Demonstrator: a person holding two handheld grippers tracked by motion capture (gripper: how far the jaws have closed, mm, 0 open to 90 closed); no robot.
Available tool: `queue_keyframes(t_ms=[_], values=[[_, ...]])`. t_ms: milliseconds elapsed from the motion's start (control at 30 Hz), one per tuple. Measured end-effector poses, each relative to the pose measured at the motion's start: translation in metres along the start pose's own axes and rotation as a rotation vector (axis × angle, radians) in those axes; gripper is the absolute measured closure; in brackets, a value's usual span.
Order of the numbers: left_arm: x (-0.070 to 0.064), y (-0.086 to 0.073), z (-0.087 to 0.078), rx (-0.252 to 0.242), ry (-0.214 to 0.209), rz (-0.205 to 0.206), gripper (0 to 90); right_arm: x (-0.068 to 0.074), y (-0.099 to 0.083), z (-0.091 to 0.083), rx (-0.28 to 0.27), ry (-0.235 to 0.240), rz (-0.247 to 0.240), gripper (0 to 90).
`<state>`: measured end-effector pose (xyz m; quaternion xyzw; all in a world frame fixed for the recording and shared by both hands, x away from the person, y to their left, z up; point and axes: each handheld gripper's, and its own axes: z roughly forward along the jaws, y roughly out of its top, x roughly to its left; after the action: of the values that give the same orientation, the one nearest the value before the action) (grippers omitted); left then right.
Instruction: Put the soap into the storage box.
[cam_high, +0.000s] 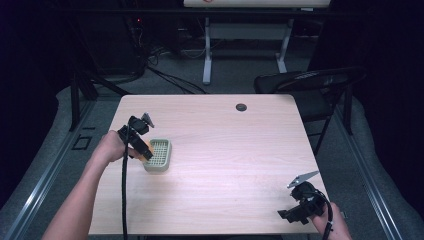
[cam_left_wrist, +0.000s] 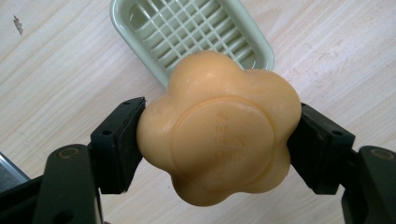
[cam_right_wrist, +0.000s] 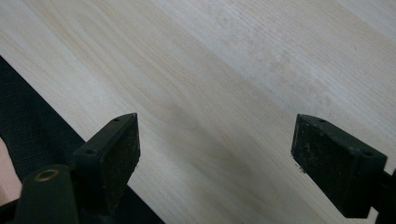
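Waxy smooth soap (cam_left_wrist: 219, 130), glossy plastic dish (cam_left_wrist: 140, 32) (gridded), matt wood table (cam_left_wrist: 56, 79)

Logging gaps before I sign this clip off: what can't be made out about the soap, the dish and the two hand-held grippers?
- Soap, left gripper view: embossed lettering too faint to read.
- Soap dish: near end hidden behind the soap, top cut by the frame edge.
- High view: left hand-held gripper covers most of the soap; whether it touches the dish is unclear.
- Right hand-held gripper, high view: small and dark.

One flower-shaped orange soap bar (cam_left_wrist: 218, 128), one green slotted soap dish (cam_high: 159, 155), one table (cam_high: 225, 150), two grippers present.
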<state>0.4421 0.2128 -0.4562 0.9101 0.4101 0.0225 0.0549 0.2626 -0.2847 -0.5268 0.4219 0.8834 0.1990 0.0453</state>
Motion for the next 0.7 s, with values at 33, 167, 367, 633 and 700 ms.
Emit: queue_keyframes(t_ms=[33, 167, 367, 633, 700], values=[[0.001, 0.002, 0.0, 0.001, -0.004, 0.004, 26.8, 0.0, 0.0, 0.0, -0.002, 0.005, 0.003, 15.3], [0.001, 0.007, 0.003, 0.007, -0.004, 0.007, 26.8, 0.001, 0.0, 0.0, -0.002, 0.001, 0.002, 15.3], [0.003, 0.015, 0.009, 0.017, 0.006, 0.002, 26.8, 0.001, 0.0, 0.001, 0.0, 0.0, 0.002, 15.3], [0.005, 0.026, 0.023, 0.022, 0.001, -0.005, 26.8, 0.002, 0.0, 0.001, -0.001, 0.005, 0.0, 15.3], [0.005, 0.027, 0.025, 0.027, 0.001, -0.004, 26.7, 0.002, 0.0, 0.001, -0.001, 0.006, 0.0, 15.3]])
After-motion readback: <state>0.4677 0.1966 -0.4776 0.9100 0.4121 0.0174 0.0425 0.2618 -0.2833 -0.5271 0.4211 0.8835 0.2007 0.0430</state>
